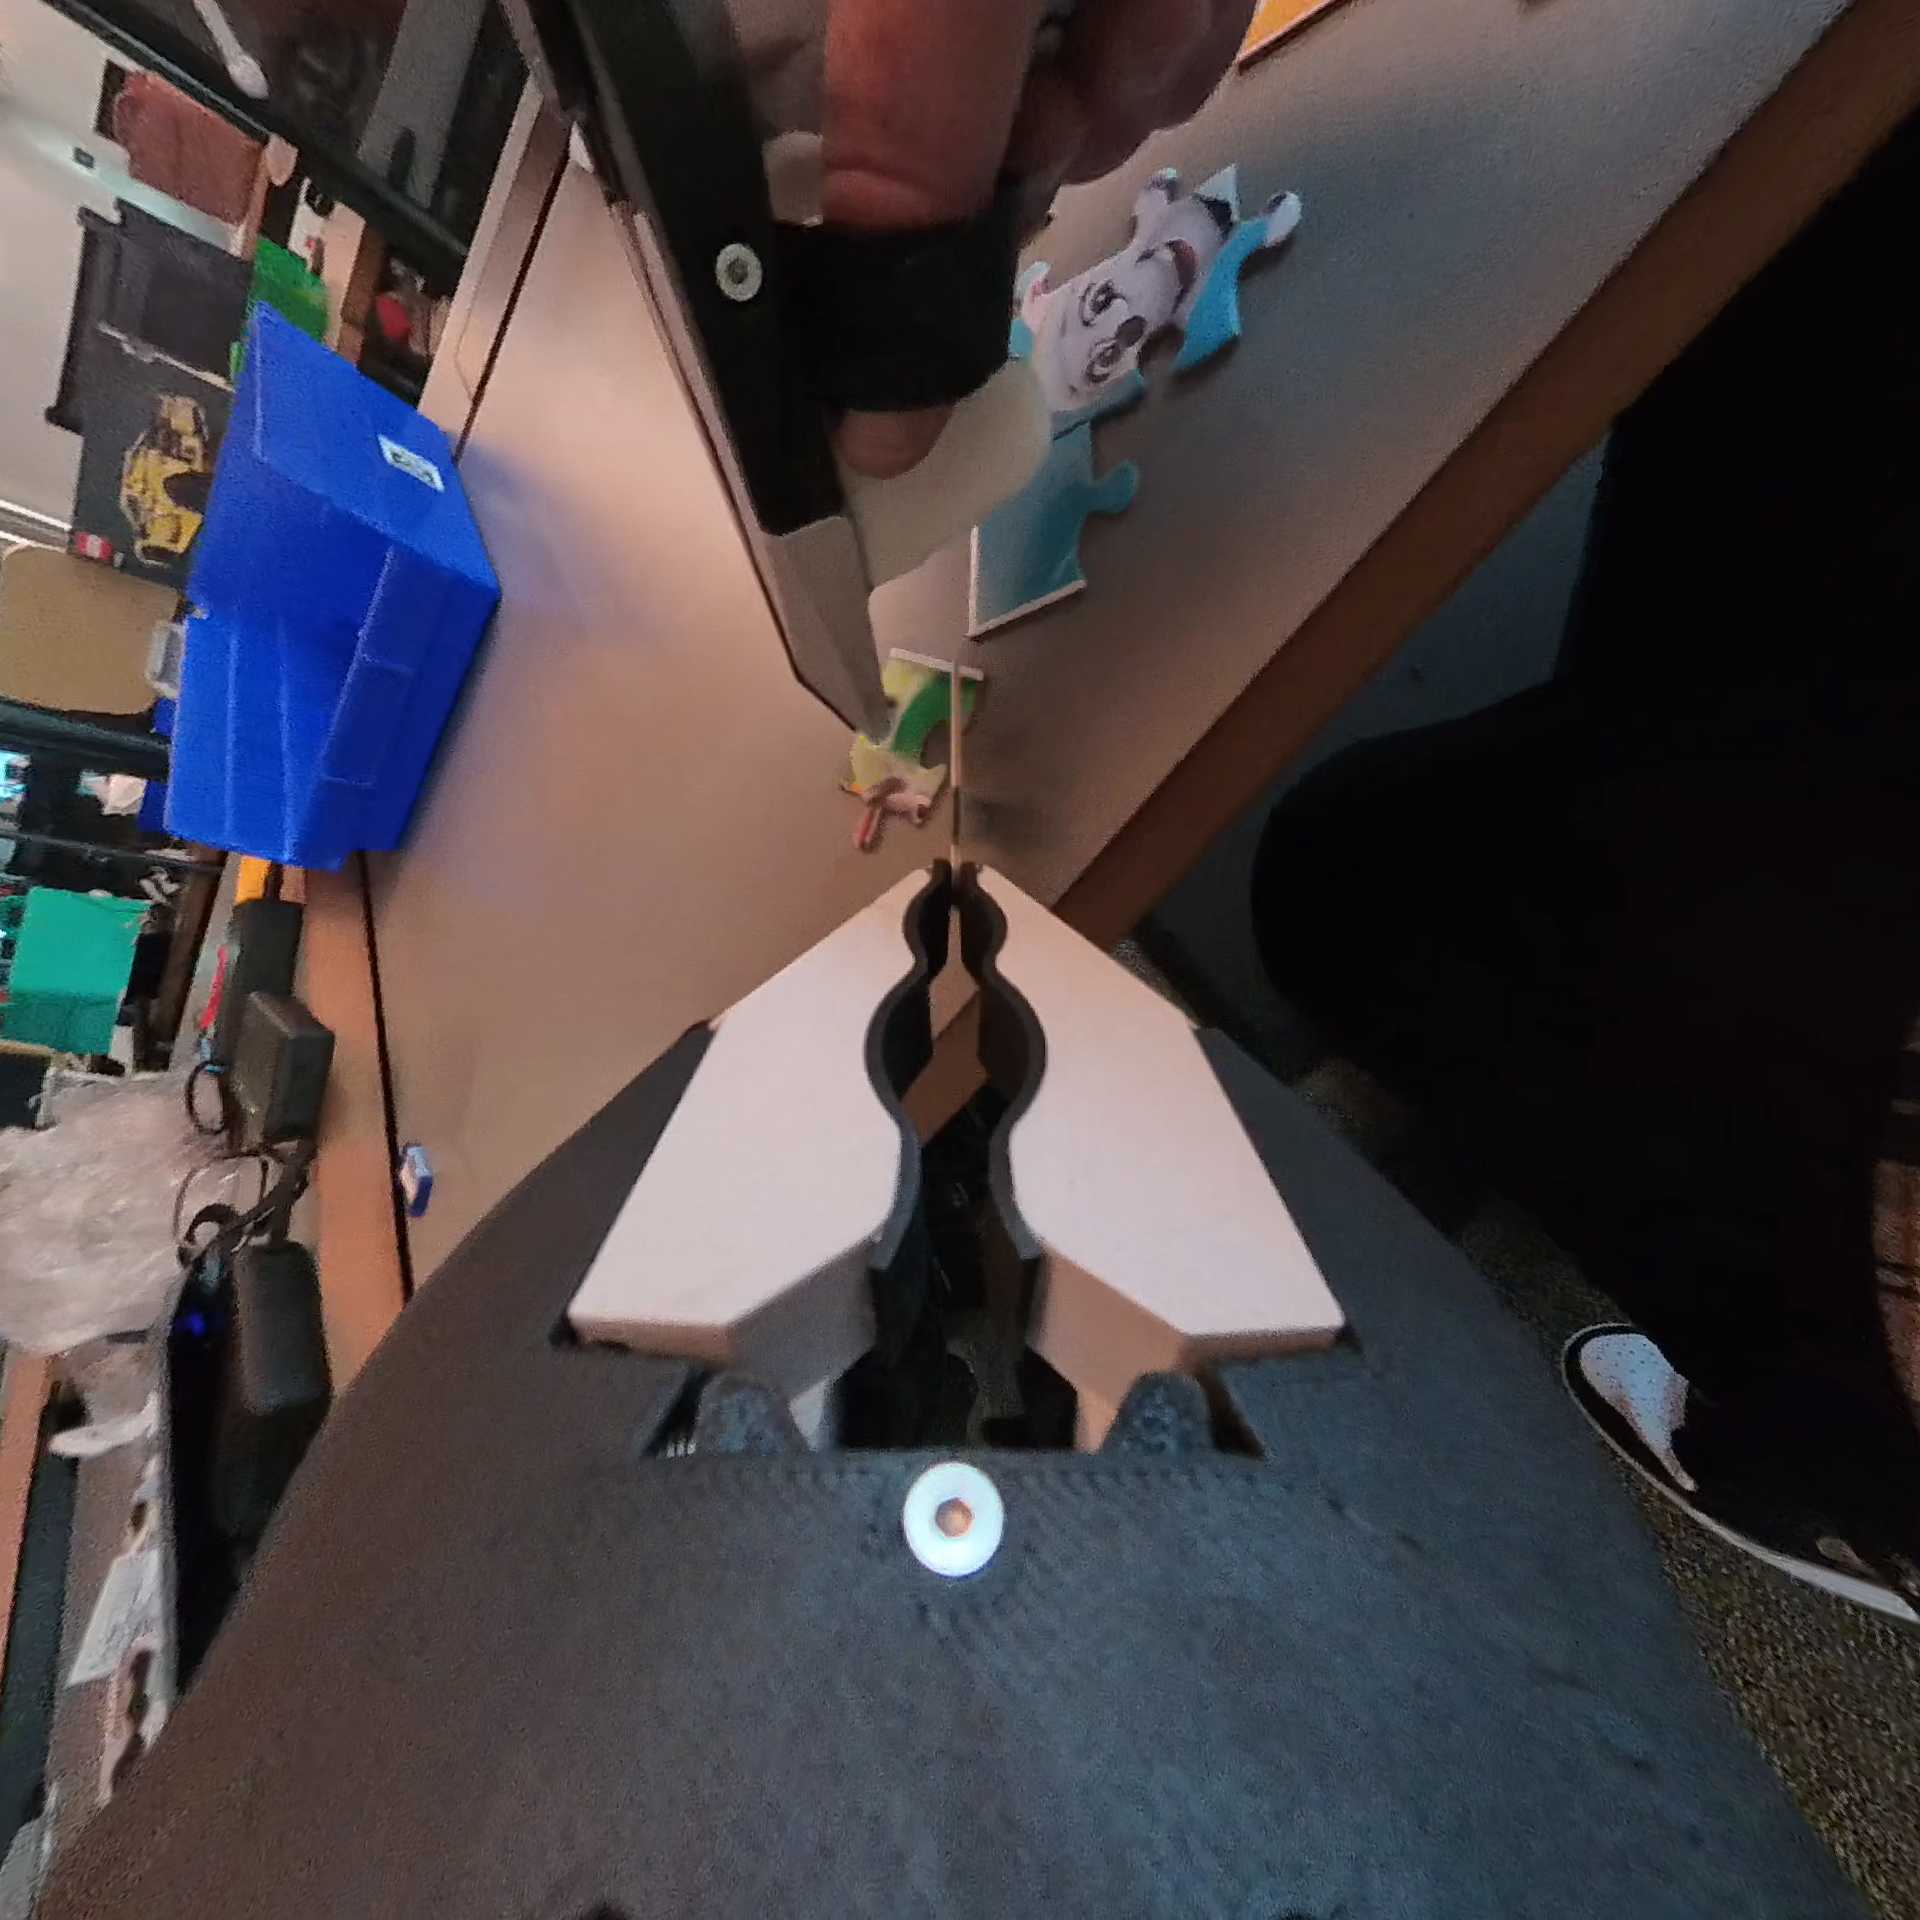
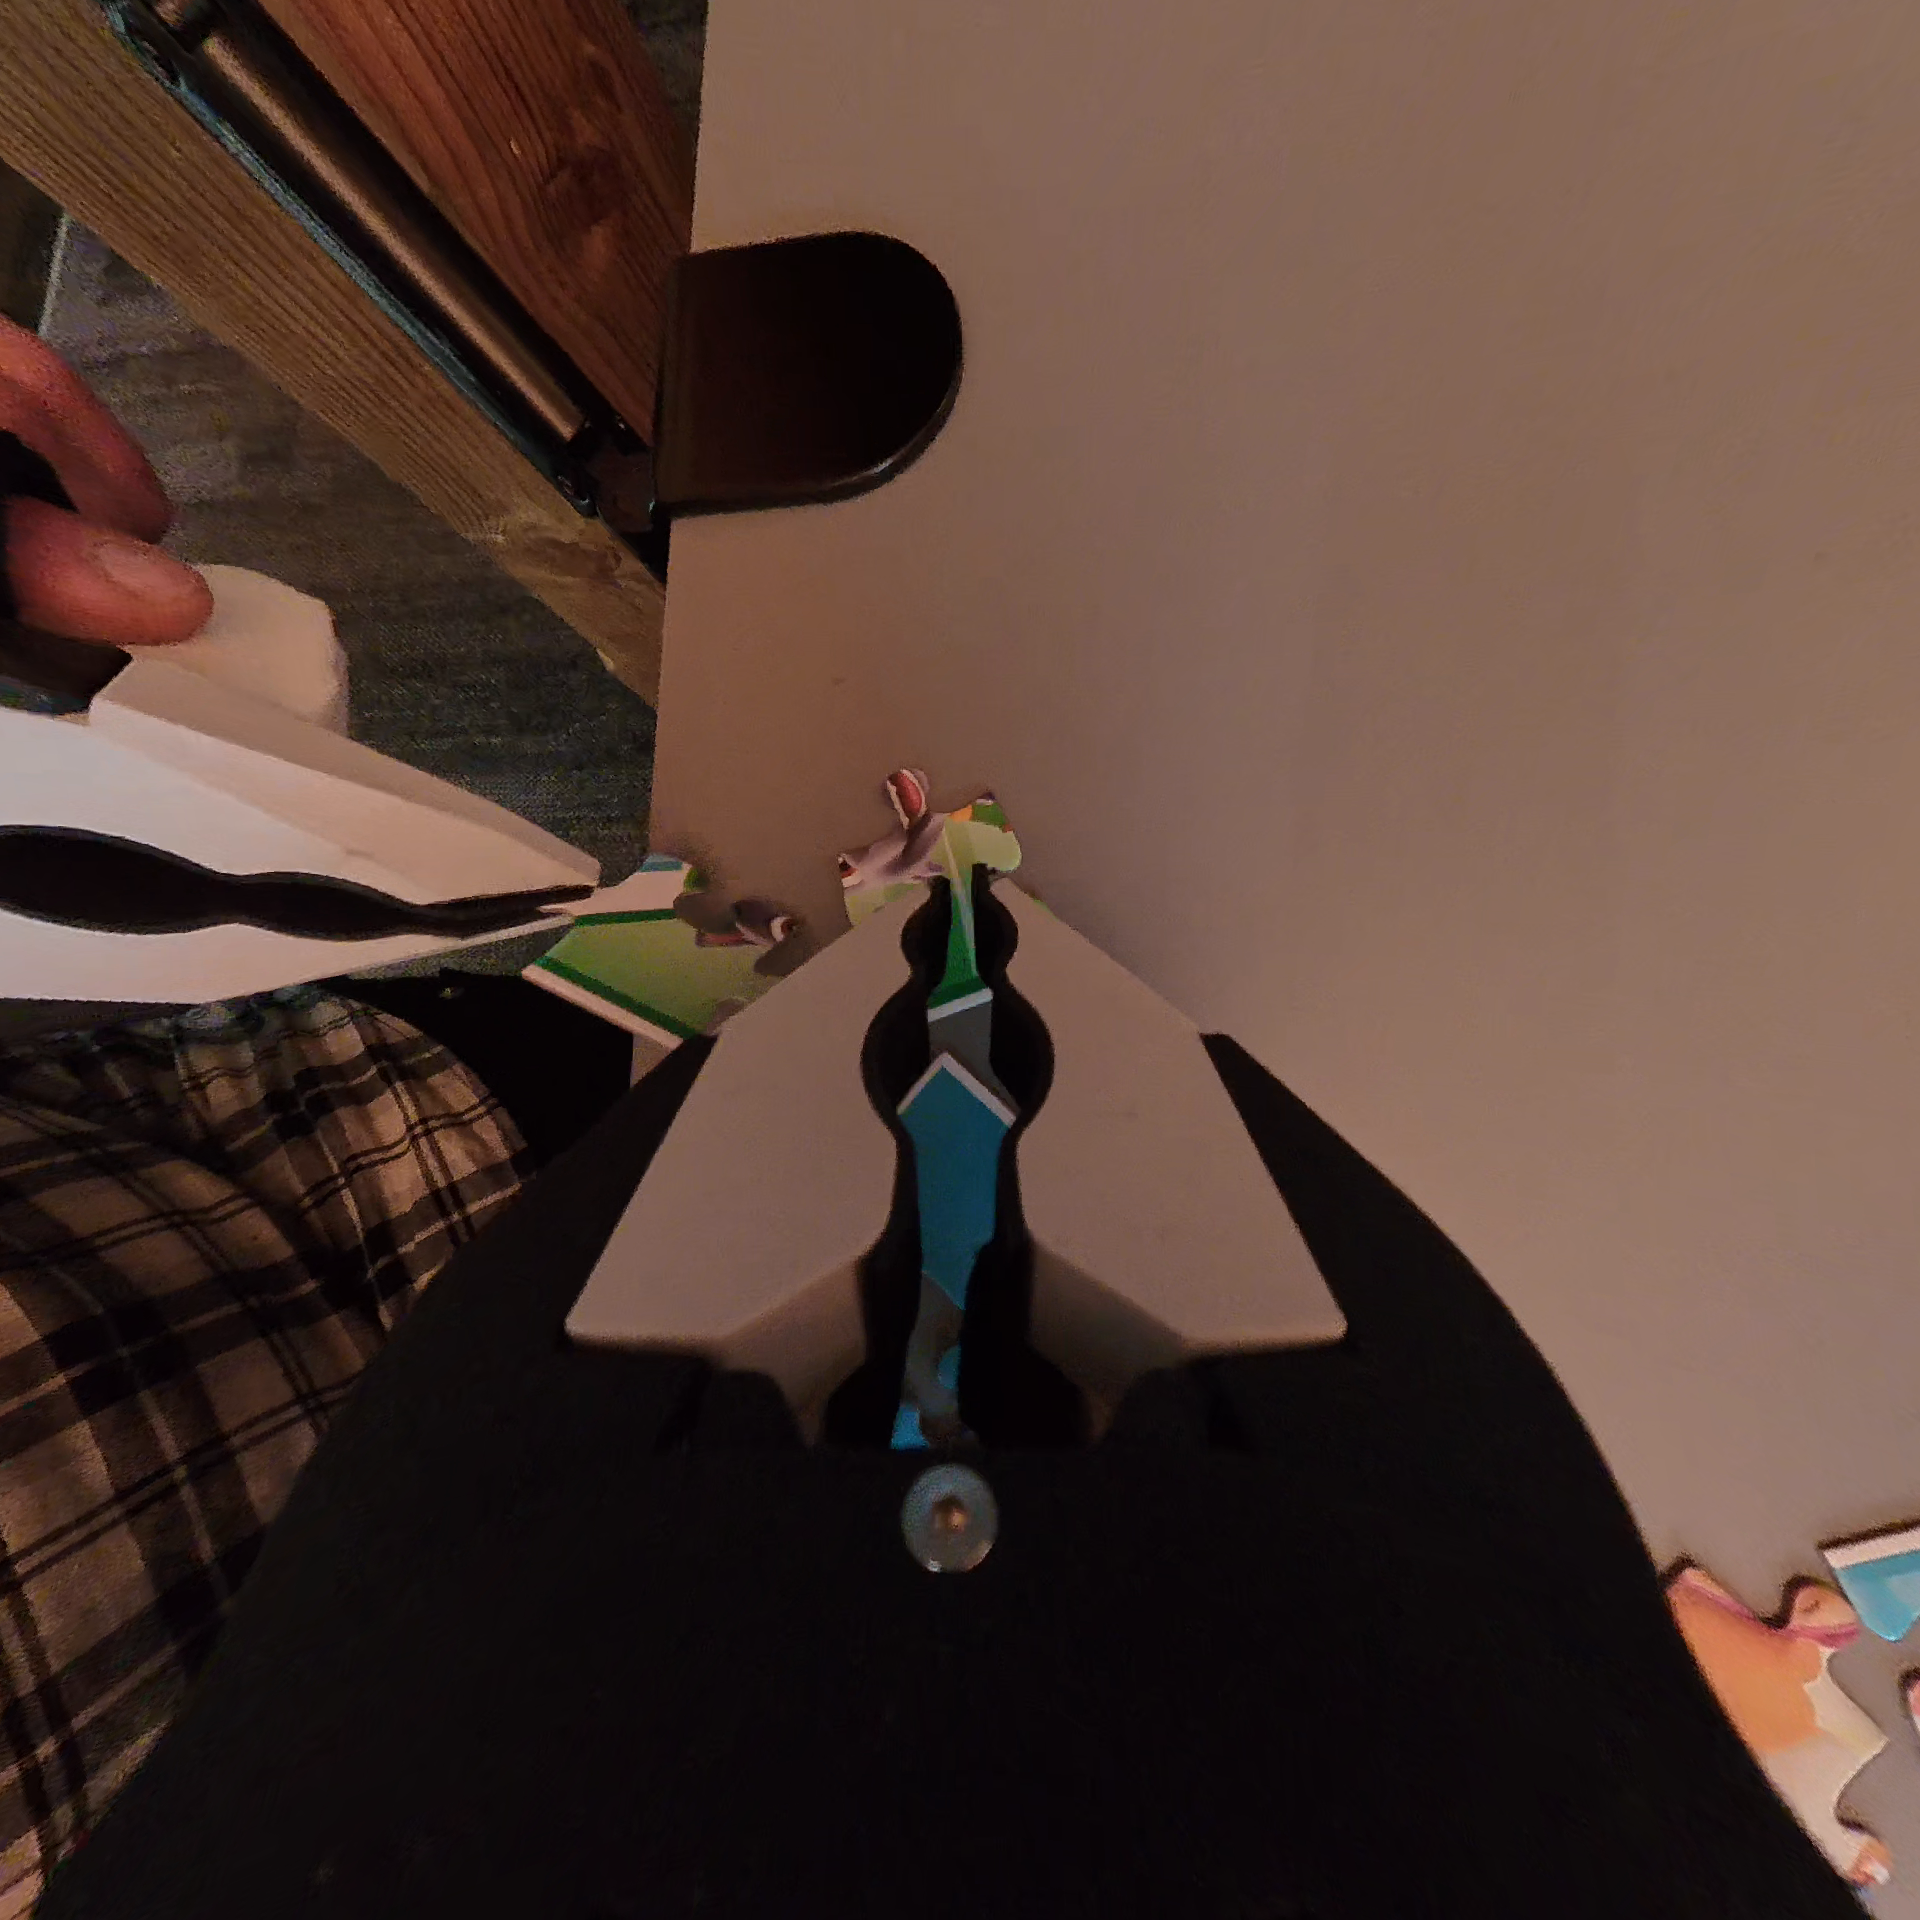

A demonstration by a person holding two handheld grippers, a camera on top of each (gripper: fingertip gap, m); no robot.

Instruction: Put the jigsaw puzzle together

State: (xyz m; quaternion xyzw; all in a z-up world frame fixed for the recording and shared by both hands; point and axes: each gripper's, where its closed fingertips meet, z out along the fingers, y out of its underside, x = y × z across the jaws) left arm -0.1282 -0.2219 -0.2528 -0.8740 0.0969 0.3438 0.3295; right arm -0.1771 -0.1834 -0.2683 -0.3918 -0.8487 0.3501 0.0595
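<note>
My left jaws (image 1: 951, 873): I am pinching a thin puzzle piece (image 1: 953, 774) edge-on at the very tips; in the left wrist view it is showing only as a pale sliver rising from them.
That same piece from the right wrist view: it is showing as a green and white piece (image 2: 649, 961) hanging off the near edge of the desk (image 2: 1455, 623), gripped by my left jaws coming in from the left.
My right jaws (image 2: 961, 883): I am clamping a green and yellow piece (image 2: 935, 852) with a cartoon animal on it, holding it at the tips over the desk corner.
Meeting point: the two held pieces are sitting just beside each other; whether they are touching I cannot tell.
Cartoon dog piece (image 1: 1127, 301): it is lying flat on the desk, farther back.
Light blue piece (image 1: 1049, 530): it is lying just beside the dog piece, nearer to me.
Peach-coloured pieces (image 2: 1777, 1704): they are lying by the lower right corner of the right wrist view.
Blue bin (image 1: 322, 613): it is standing on the desk, well apart from the pieces.
My hands: fingers (image 1: 894, 125) are wrapping the right tool's handle.
</note>
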